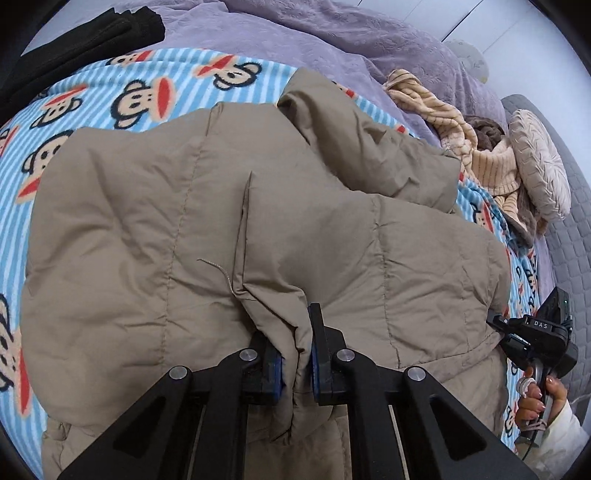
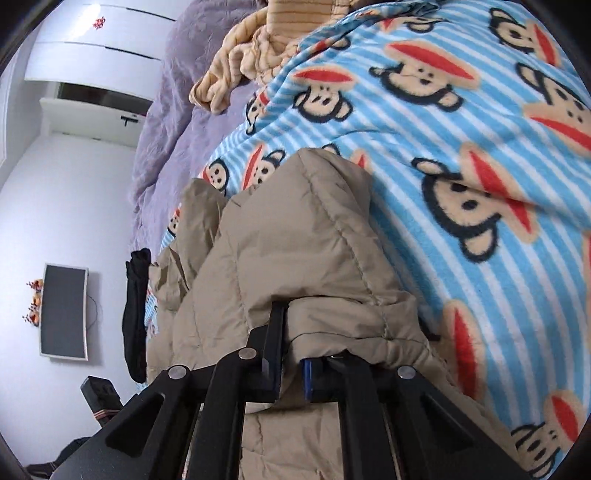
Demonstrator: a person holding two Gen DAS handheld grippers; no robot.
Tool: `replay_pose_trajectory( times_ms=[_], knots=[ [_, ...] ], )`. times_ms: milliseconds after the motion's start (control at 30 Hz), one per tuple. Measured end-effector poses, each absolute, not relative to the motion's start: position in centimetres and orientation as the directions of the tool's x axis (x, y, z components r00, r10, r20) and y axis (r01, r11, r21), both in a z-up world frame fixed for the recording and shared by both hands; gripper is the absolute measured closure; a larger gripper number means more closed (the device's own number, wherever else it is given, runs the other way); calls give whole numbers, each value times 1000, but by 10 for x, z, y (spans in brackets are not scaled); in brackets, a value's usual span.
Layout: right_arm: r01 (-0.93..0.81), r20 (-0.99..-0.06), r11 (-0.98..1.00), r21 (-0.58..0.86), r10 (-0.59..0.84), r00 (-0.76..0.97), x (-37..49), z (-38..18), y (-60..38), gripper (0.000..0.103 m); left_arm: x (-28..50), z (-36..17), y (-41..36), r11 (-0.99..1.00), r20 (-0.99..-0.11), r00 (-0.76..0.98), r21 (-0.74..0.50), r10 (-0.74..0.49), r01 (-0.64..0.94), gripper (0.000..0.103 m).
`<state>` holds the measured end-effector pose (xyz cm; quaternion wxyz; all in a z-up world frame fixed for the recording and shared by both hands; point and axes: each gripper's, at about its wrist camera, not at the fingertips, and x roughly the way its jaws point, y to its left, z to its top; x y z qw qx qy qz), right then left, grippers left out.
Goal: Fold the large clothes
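Note:
A large tan quilted coat point(image 1: 207, 221) lies spread over a blue striped monkey-print blanket point(image 1: 96, 99) on the bed. My left gripper point(image 1: 295, 343) is shut on a bunched fold of the coat near its lower edge. In the right wrist view the same tan coat point(image 2: 280, 251) runs away from the camera, and my right gripper point(image 2: 290, 354) is shut on a puffy edge of it, the fabric draping over the right finger. The right gripper point(image 1: 532, 332) also shows at the far right of the left wrist view, held by a hand point(image 1: 535, 402).
A black garment point(image 1: 92, 33) lies at the blanket's far left corner. A striped beige garment point(image 1: 476, 147) and a round cushion point(image 1: 539, 162) sit on the purple bedspread point(image 1: 332, 40). A wall-mounted screen point(image 2: 64, 310) and white cabinets point(image 2: 99, 44) stand beyond the bed.

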<state>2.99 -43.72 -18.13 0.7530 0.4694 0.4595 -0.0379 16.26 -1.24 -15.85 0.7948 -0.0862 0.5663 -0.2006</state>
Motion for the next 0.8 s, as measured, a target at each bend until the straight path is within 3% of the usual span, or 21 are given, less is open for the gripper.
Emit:
replay_pose_trajectory(
  times_ms=[100, 167, 233, 300, 367, 433, 500, 533, 567, 800],
  knots=[
    [523, -732, 517, 678, 405, 548, 27, -207, -439, 95, 158, -156, -8, 920, -875, 295, -337, -384, 200, 89],
    [526, -714, 485, 699, 419, 562, 23, -210, -443, 96, 156, -149, -4, 939, -886, 318, -289, -336, 188, 77],
    [525, -715, 487, 698, 436, 546, 19, -205, -444, 89, 152, -137, 4, 959, -889, 369, -221, -272, 175, 68],
    [525, -739, 521, 673, 440, 510, 15, -196, -443, 77, 148, -124, 13, 973, -882, 419, -162, -217, 162, 68],
    [519, -757, 554, 651, 419, 502, 3, -183, -441, 50, 147, -112, 22, 977, -872, 448, -139, -197, 159, 68],
    [518, -779, 594, 616, 363, 511, -13, -166, -439, 46, 147, -102, 27, 972, -860, 462, -148, -217, 180, 68],
    [501, -791, 639, 584, 307, 530, -26, -150, -438, 52, 148, -95, 21, 961, -852, 458, -165, -252, 221, 68],
    [489, -795, 667, 563, 273, 542, -29, -141, -437, 76, 149, -94, 15, 951, -851, 447, -175, -276, 254, 68],
    [481, -808, 700, 528, 239, 539, -29, -135, -436, 90, 151, -92, 4, 943, -853, 434, -180, -291, 278, 68],
    [391, -809, 803, 450, 182, 559, 15, -123, -436, 90, 168, -130, -44, 951, -893, 389, -114, -225, 288, 68]
  ],
)
